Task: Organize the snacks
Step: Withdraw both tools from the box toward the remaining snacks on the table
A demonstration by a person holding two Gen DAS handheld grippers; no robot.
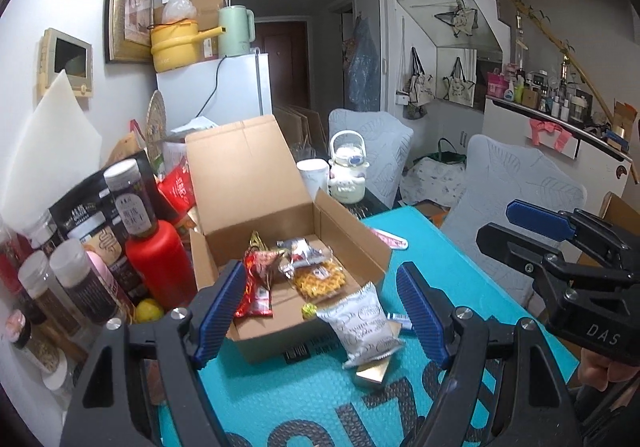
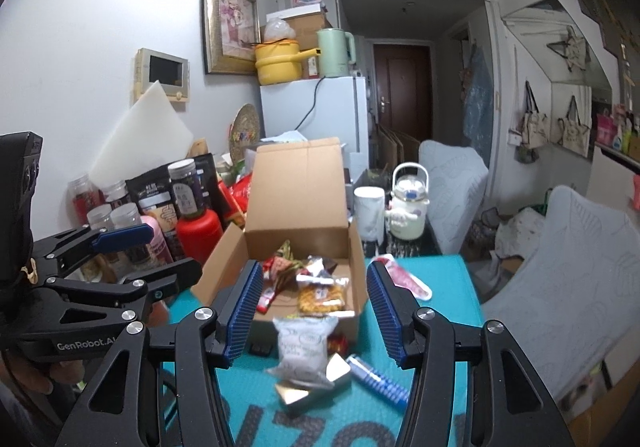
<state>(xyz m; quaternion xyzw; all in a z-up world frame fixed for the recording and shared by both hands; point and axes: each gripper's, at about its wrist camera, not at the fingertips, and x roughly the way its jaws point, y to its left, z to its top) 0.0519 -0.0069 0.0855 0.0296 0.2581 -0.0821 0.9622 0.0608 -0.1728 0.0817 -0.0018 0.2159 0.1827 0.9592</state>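
left wrist view: the left gripper (image 1: 322,311) hangs with its blue pads well apart over the near edge of an open cardboard box (image 1: 352,243) on a teal mat (image 1: 304,399), gripping nothing. inside the box lie a red packet (image 1: 256,287), a yellow snack bag (image 1: 320,279) and a silver packet (image 1: 304,251). a white pouch (image 1: 364,323) leans on the box's near right corner, resting on a gold packet (image 1: 372,371), with a blue-striped stick (image 1: 400,319) just right of it. a pink wrapper (image 1: 390,241) lies on the mat right of the box. jars and a red bottle (image 1: 160,263) crowd the box's left side. the right gripper (image 1: 532,231) shows well right of the box, jaws parted and empty.

right wrist view: the right gripper (image 2: 316,311) points at the box (image 2: 224,267), its pads partly open with nothing pressed between them. the white pouch (image 2: 304,347) sits blurred just before the box, atop the gold packet (image 2: 304,391), the blue-striped stick (image 2: 376,379) to its right. the pink wrapper (image 2: 408,279) lies right of the box. the left gripper (image 2: 160,259) stands left of the box, open and empty.
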